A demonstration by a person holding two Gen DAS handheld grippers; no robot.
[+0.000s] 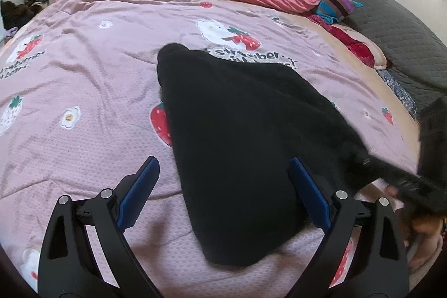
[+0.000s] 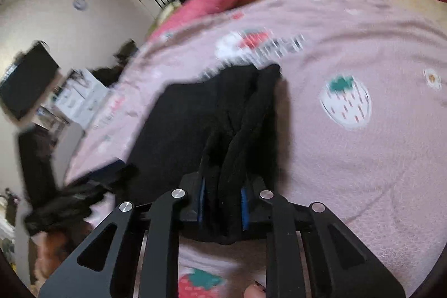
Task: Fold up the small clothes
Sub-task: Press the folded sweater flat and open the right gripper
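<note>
Between the right gripper (image 2: 222,203) pads sits a bunched edge of the black garment (image 1: 240,130), pinched tight. The left gripper (image 1: 223,194) hangs wide open over its near end. I'd lift slow and carry the edge across evenly so it doesn't slip.

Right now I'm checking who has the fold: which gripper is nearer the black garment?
Right. The right gripper is clamped on the black garment; the left gripper hangs open around its near end.

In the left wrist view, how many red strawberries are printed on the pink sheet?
At least 6: beside the bear, beside the black garment, far right, top centre, upper left, bottom right. The garment may hide others.
</note>
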